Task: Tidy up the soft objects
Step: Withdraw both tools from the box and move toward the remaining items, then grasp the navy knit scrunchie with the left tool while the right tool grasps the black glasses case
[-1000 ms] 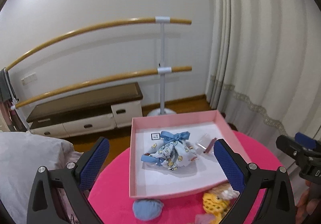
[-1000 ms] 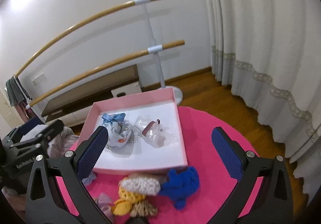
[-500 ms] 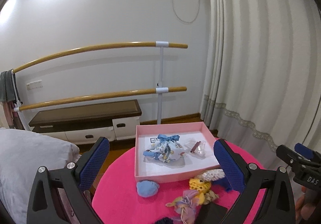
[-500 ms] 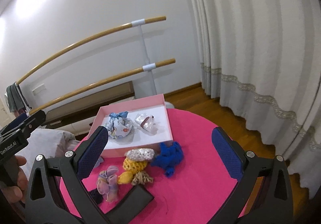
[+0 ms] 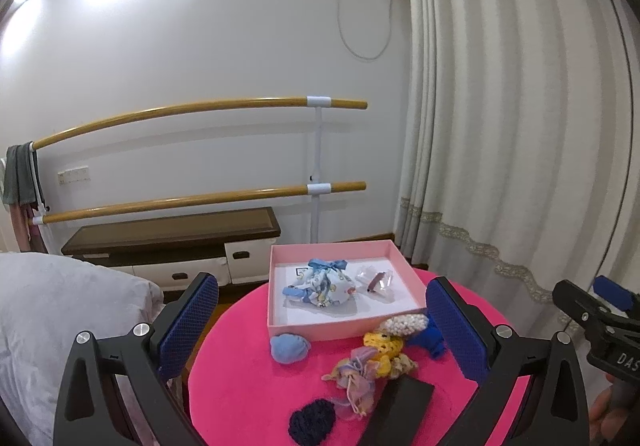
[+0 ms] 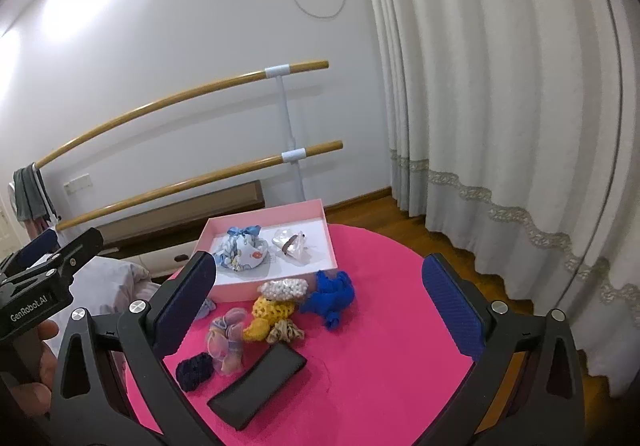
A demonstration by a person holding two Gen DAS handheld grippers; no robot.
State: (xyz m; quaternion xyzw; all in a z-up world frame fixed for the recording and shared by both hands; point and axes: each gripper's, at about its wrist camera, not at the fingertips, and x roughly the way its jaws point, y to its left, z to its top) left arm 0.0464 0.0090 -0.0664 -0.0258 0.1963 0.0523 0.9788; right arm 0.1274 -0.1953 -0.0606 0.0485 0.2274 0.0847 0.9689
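A pink box [image 5: 280, 320] [image 6: 326, 236] sits at the far side of a round pink table [image 5: 240, 386] [image 6: 392, 346]. In it lie a blue-and-white patterned pouch [image 5: 322, 284] [image 6: 242, 248] and a clear scrunchie [image 5: 376, 280] [image 6: 290, 242]. In front of it lie several soft scrunchies: light blue [image 5: 290, 348], white [image 6: 282, 288], yellow [image 6: 272, 312], royal blue [image 6: 330, 296], pastel [image 6: 226, 340], navy [image 6: 194, 364]. My left gripper [image 5: 320, 326] and right gripper [image 6: 320, 306] are open, empty, high above the near side.
A black flat case [image 6: 256, 386] lies on the table's near part. A bed with white bedding [image 5: 48, 326] stands at left. Two wooden ballet bars [image 5: 192, 110] and a low bench [image 5: 172, 234] line the far wall. Curtains [image 6: 500, 106] hang at right.
Both grippers have drawn back and up from the box, so the whole table and the scrunchies in front of the box now show. Both stay open.
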